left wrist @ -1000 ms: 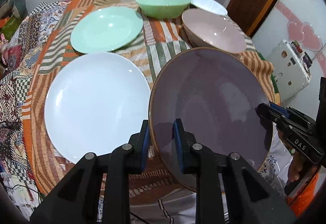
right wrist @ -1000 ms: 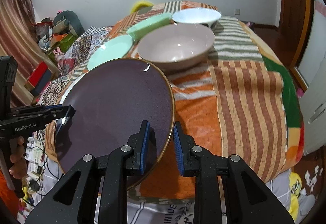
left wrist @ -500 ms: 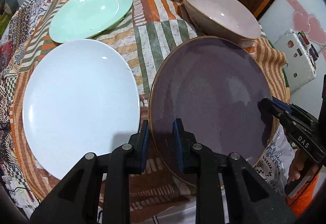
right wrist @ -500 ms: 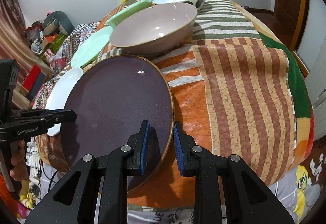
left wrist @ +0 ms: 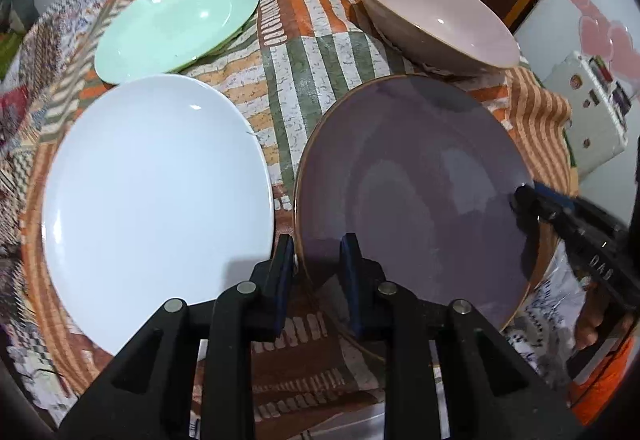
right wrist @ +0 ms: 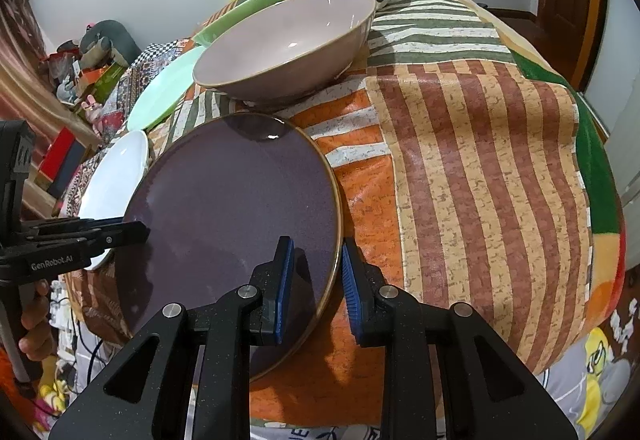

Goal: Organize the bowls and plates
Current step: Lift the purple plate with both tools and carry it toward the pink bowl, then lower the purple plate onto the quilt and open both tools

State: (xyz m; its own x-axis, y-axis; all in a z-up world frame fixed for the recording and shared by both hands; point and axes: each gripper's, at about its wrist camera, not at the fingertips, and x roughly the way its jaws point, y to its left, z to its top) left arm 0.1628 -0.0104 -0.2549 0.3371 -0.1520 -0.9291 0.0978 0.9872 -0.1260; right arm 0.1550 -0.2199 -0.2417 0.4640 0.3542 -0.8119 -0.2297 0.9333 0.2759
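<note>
Left wrist view puts our left gripper [left wrist: 318, 260] astride the near-left rim of the purple plate [left wrist: 412, 192], its pads narrowly spread, with the white plate [left wrist: 156, 200] lying just beside it to the left. Across the plate, our right gripper [right wrist: 318, 272] straddles the opposite rim, narrowly spread too; whether either pinches we cannot tell. Neither hand is nearer. The plate sits at the tablecloth's [right wrist: 472, 160] near edge. Legible writing: "GenRobot.AI" and "DAS".
</note>
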